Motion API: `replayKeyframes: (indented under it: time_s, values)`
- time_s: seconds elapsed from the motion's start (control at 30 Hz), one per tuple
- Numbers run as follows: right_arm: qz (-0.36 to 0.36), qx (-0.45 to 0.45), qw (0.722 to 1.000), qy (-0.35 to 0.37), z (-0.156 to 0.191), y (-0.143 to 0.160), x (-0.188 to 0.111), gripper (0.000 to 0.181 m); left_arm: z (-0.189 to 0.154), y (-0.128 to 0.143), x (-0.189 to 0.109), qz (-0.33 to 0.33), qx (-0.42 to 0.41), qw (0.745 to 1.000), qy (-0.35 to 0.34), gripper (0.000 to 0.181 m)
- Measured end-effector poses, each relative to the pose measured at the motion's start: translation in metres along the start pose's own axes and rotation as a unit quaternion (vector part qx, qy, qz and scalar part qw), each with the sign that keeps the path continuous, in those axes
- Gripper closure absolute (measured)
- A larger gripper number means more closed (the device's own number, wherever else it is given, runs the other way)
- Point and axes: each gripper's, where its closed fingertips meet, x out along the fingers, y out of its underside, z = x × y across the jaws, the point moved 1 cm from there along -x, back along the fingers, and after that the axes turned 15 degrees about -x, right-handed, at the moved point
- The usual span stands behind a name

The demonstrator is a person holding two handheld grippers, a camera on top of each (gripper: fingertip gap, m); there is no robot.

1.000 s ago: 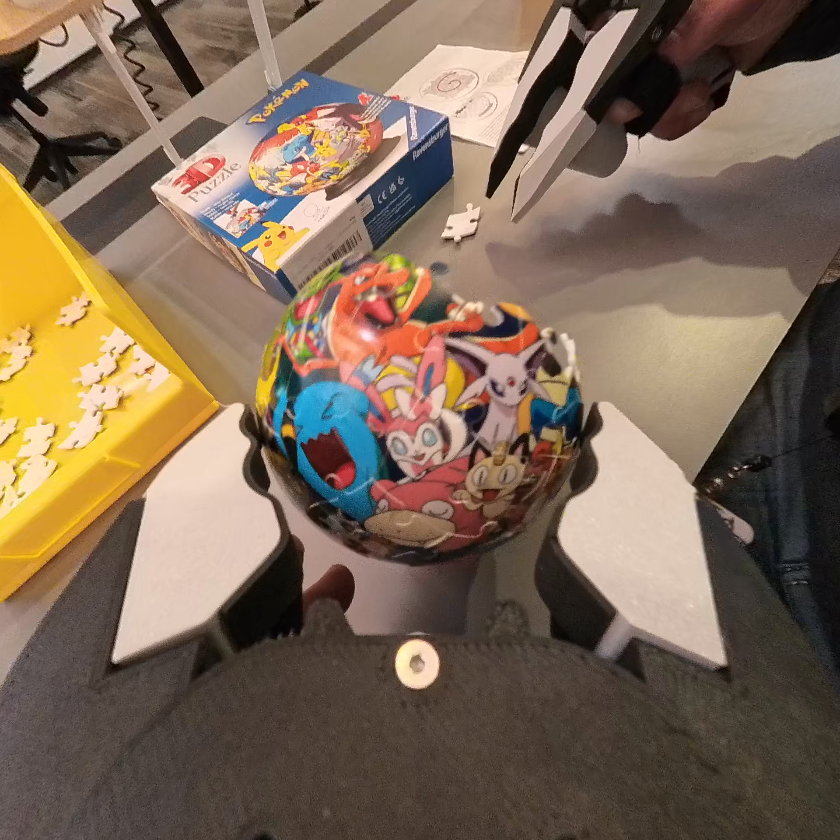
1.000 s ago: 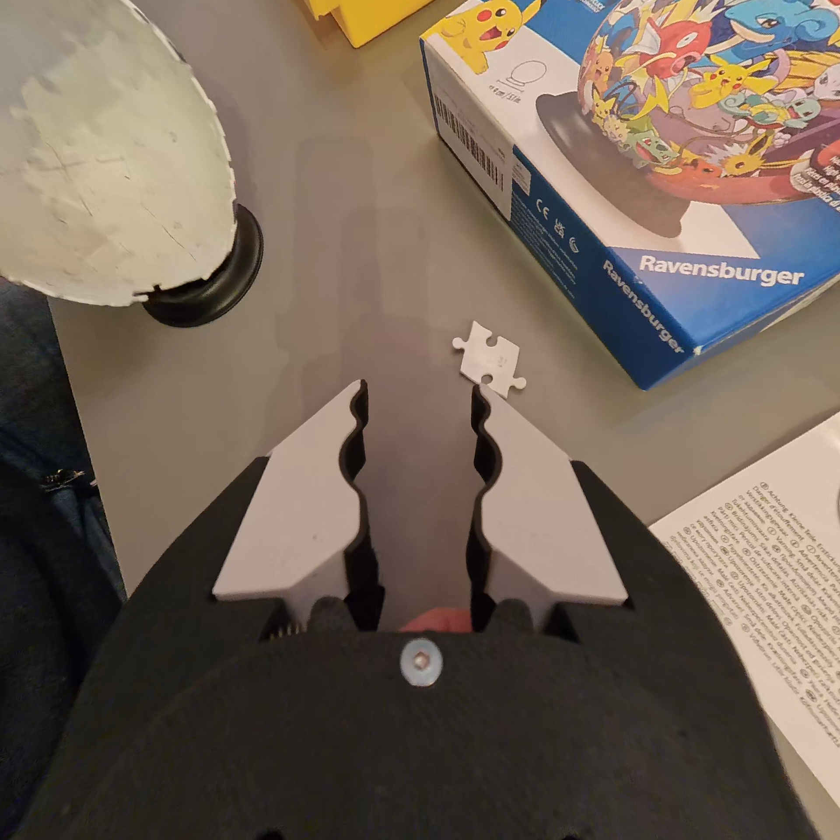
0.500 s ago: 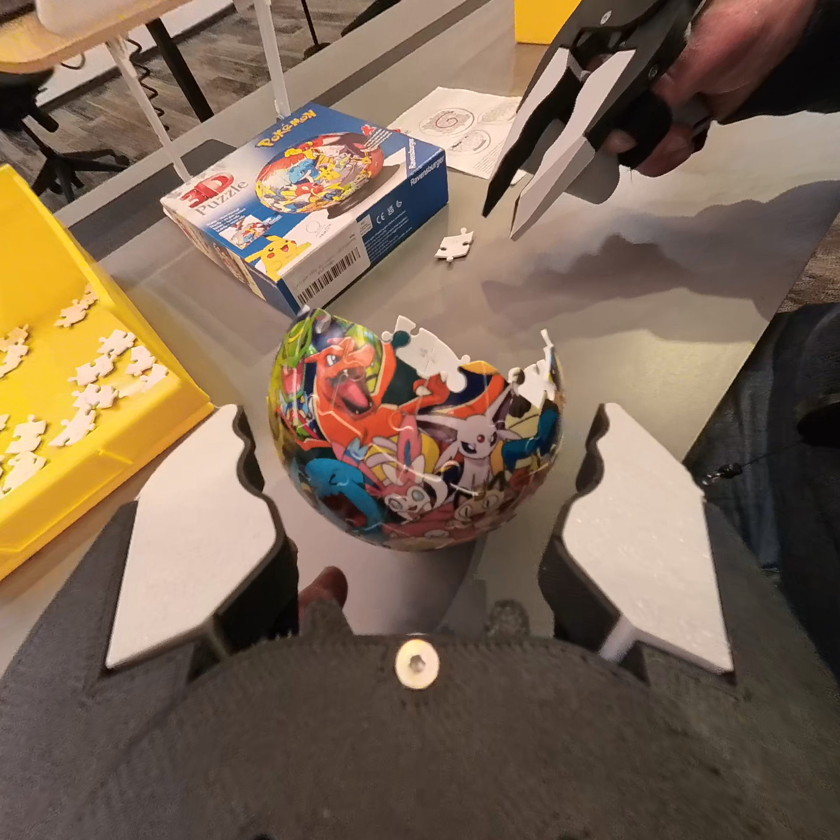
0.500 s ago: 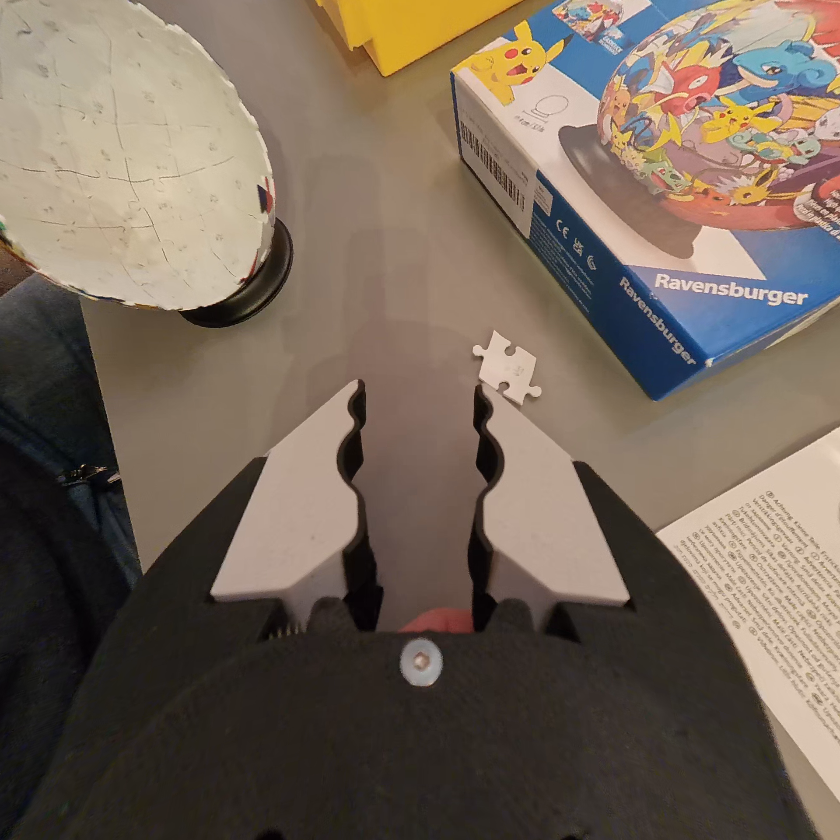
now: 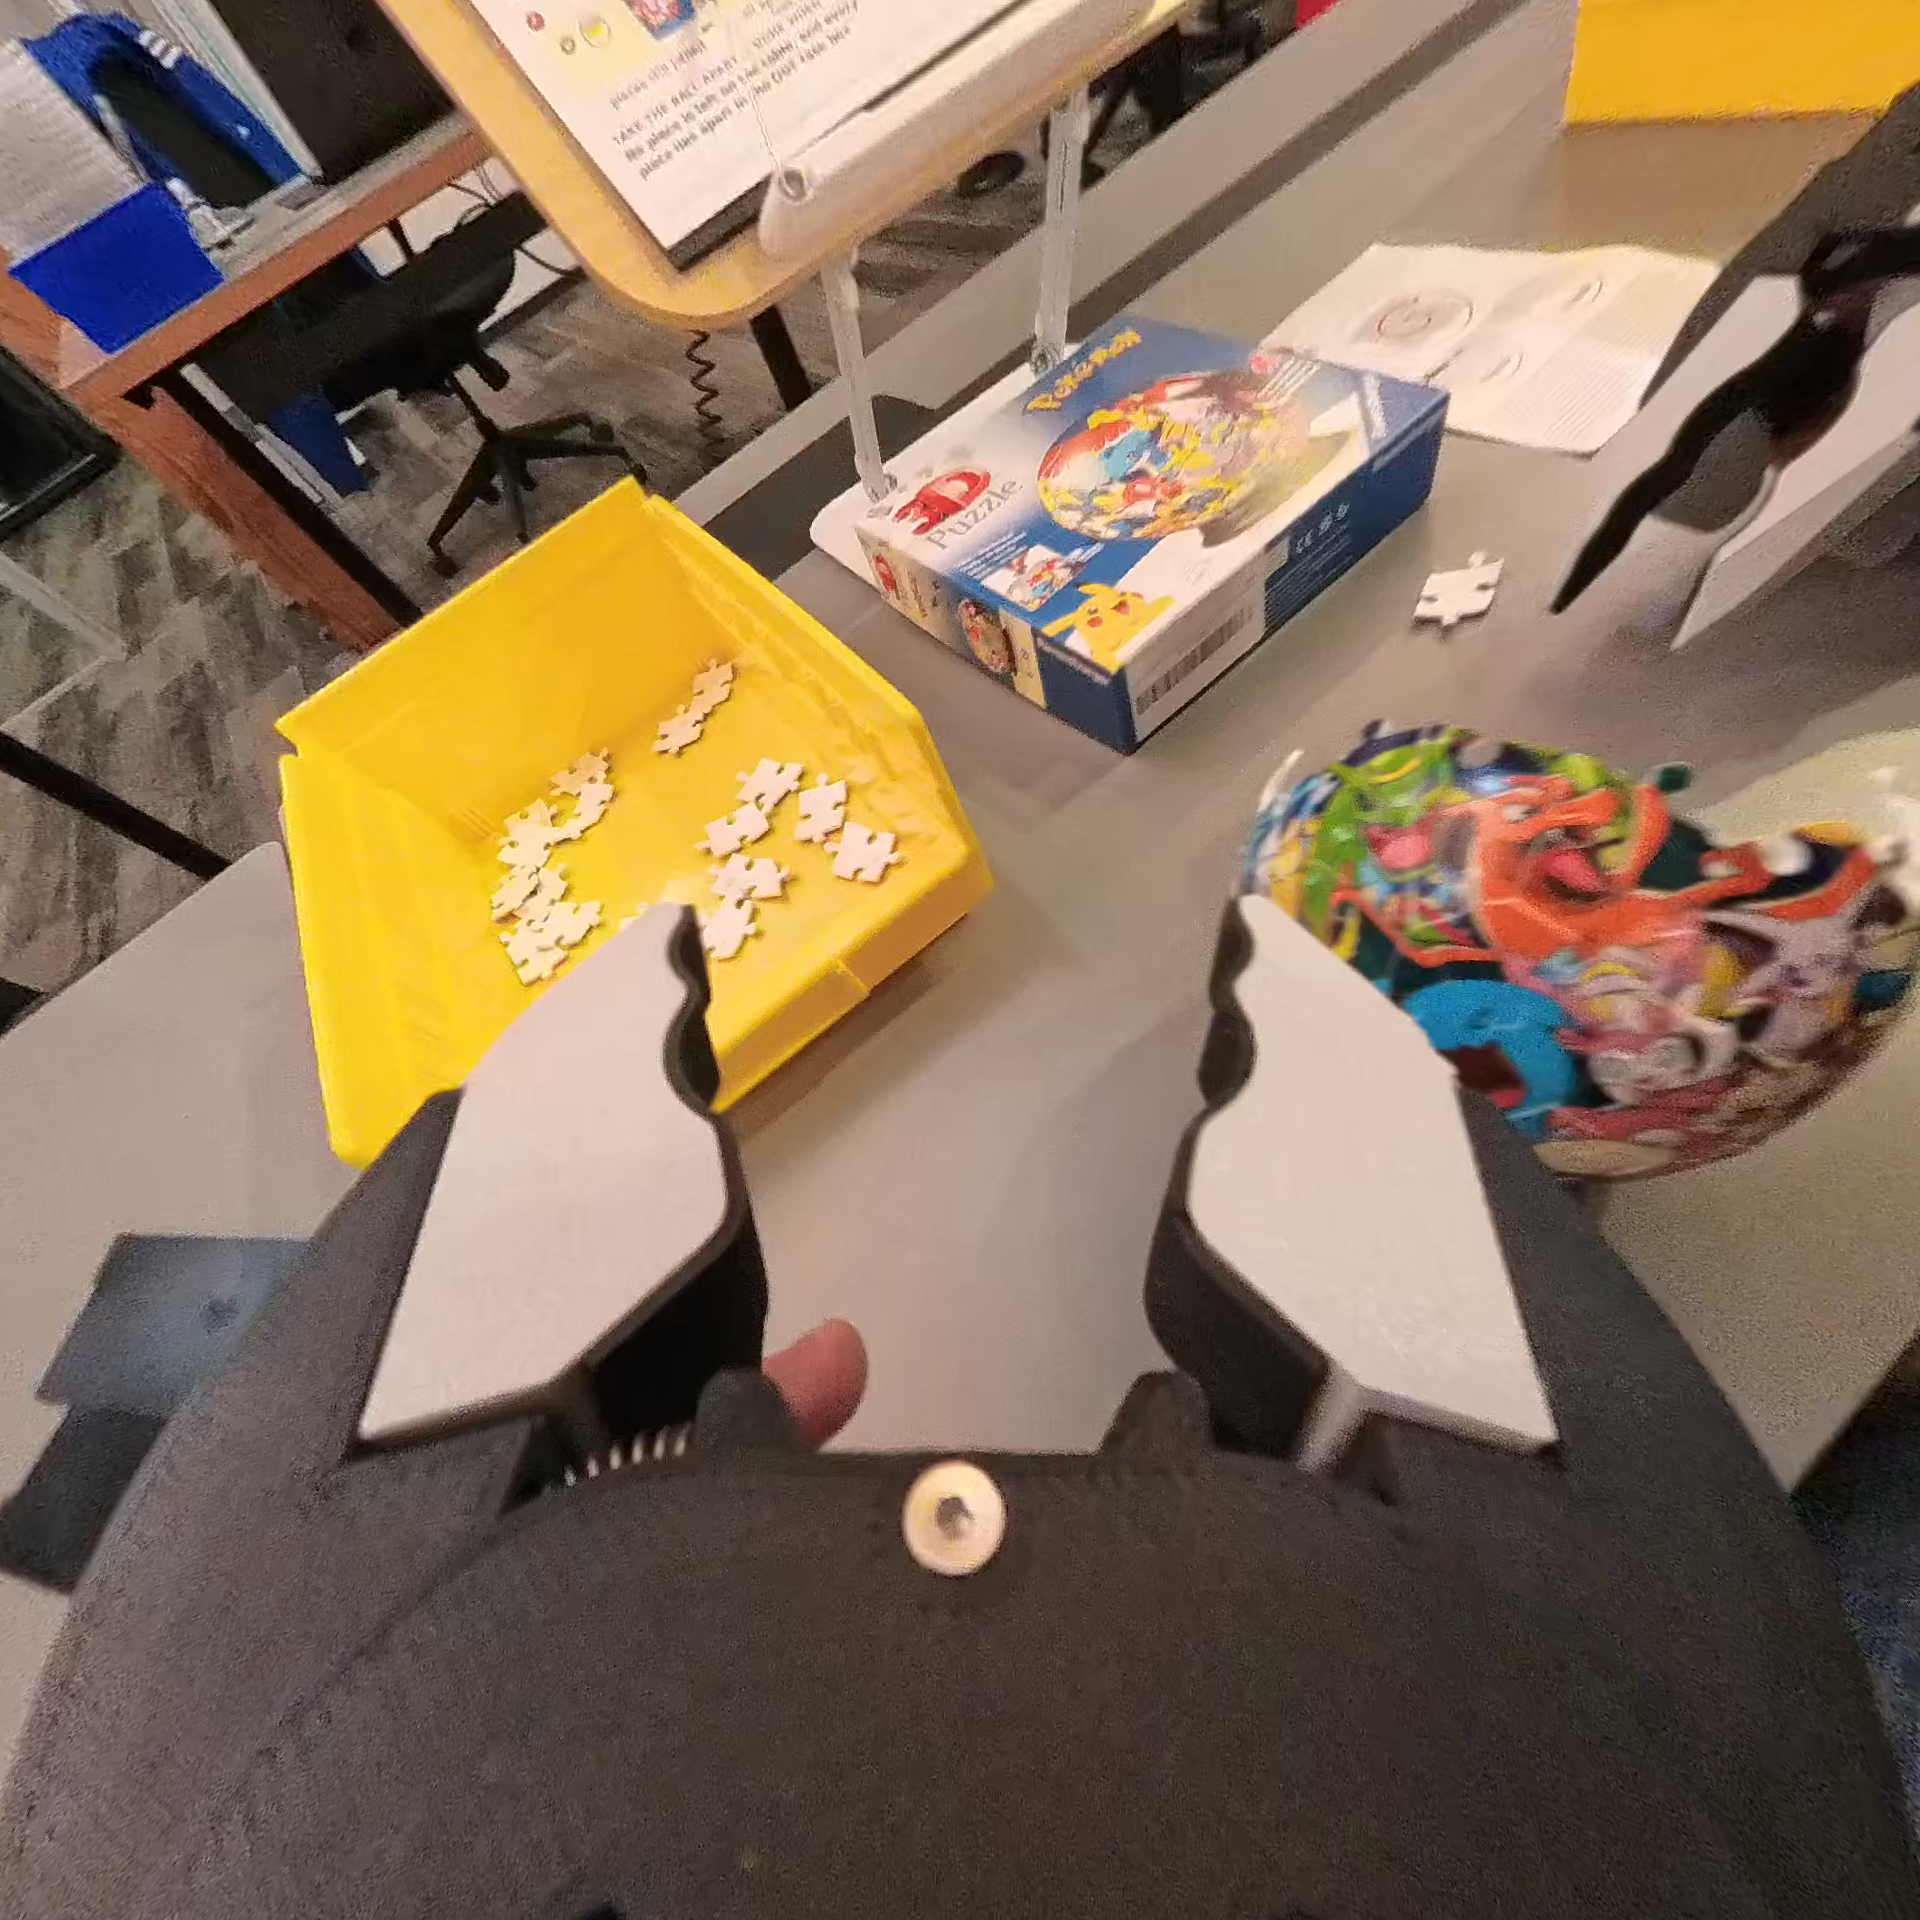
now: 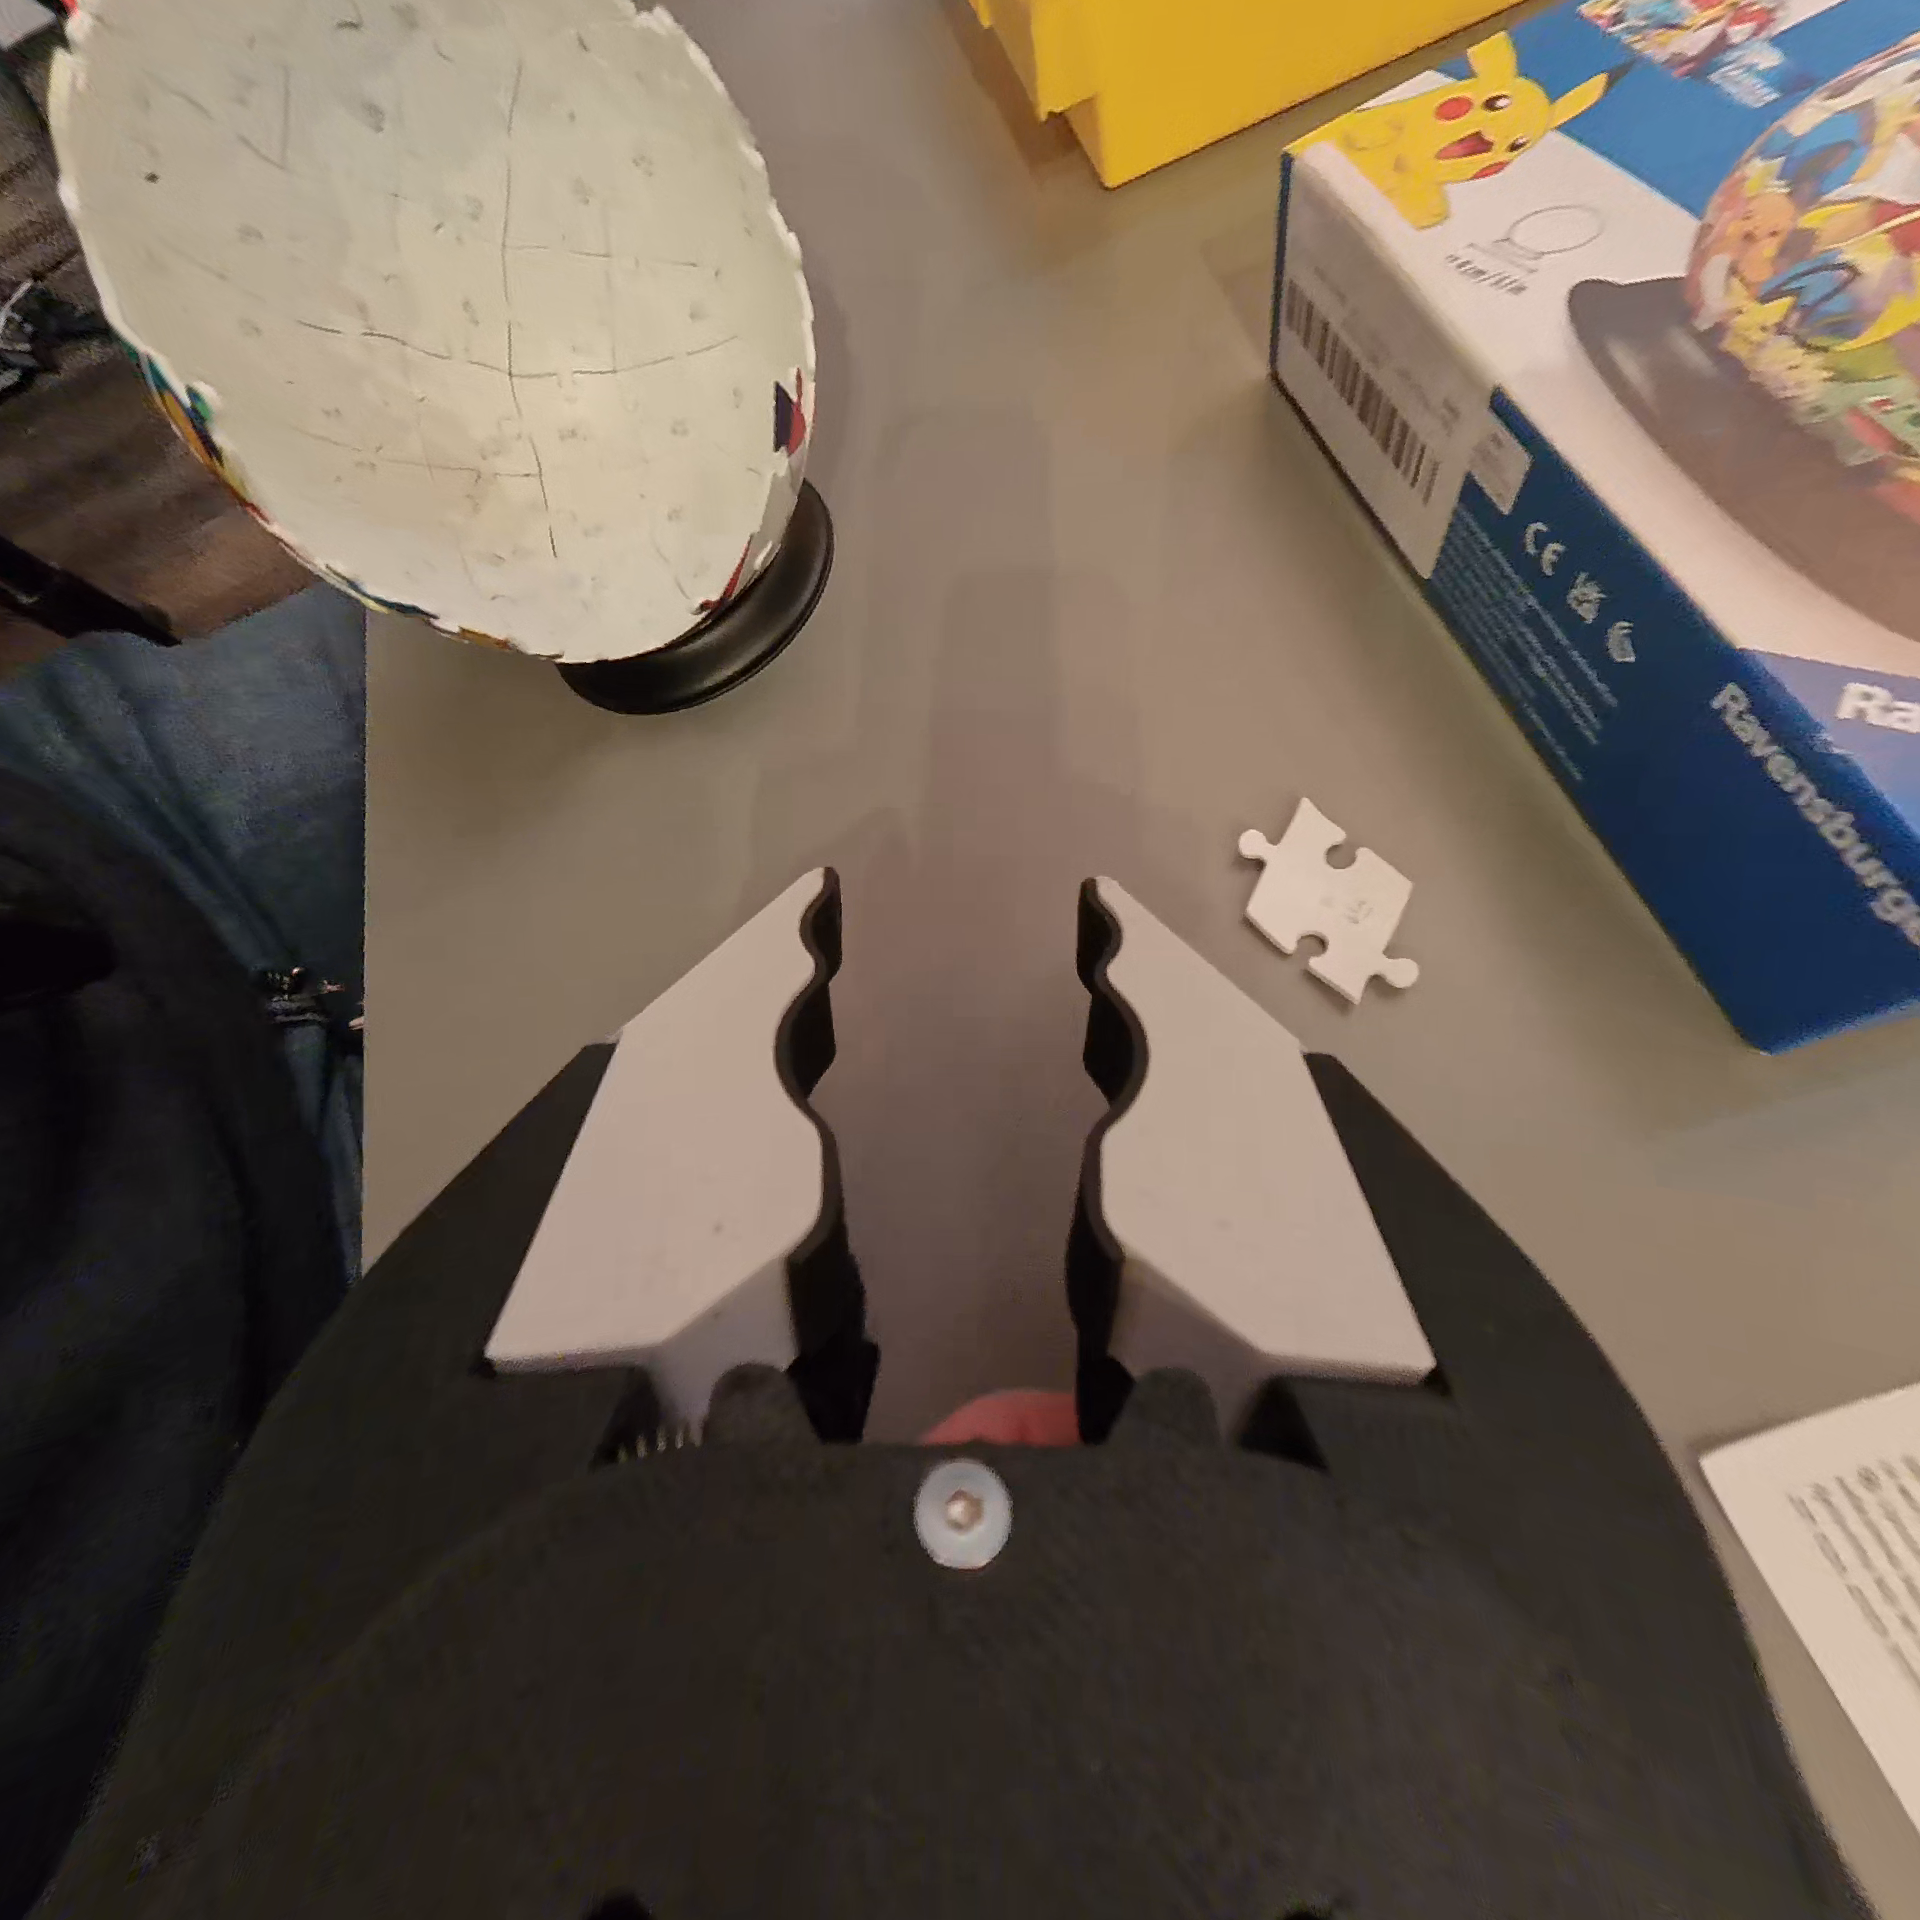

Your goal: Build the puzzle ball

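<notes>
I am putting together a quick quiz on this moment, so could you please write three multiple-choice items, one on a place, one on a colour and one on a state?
1. Where does the loose puzzle piece lie?
A. in the bin
B. on the table beside the puzzle box
C. inside the ball

2. What colour is the bin holding the spare pieces?
A. yellow
B. red
C. green

3. How is the puzzle ball?
A. complete
B. in flat pieces
C. unfinished, open, on its black stand

Answers: 1 B, it rests on bare grey tabletop next to the box. 2 A, its walls are yellow. 3 C, the white inside shows.
</notes>
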Motion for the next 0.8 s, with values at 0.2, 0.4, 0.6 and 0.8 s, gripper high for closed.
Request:
replayKeyframes:
  time_s: [0.2, 0.4, 0.6, 0.8]
  values:
    - [-0.018, 0.014, 1.0, -0.021, 0.0, -0.002, 0.004, 0.139, 0.053, -0.009, 0.031, 0.036, 0.05, 0.998, -0.026, 0.13]
    - [-0.032, 0.041, 0.998, -0.038, -0.001, -0.002, 0.001, 0.143, 0.099, -0.015, 0.062, 0.07, 0.078, 0.994, -0.031, 0.134]
    - [-0.052, 0.083, 0.994, -0.051, -0.007, -0.003, -0.002, 0.146, 0.131, 0.012, 0.096, 0.171, 0.112, 0.979, -0.011, 0.128]
    - [-0.059, 0.114, 0.99, -0.057, -0.013, -0.003, -0.003, 0.15, 0.114, 0.046, 0.112, 0.232, 0.123, 0.963, 0.062, 0.135]
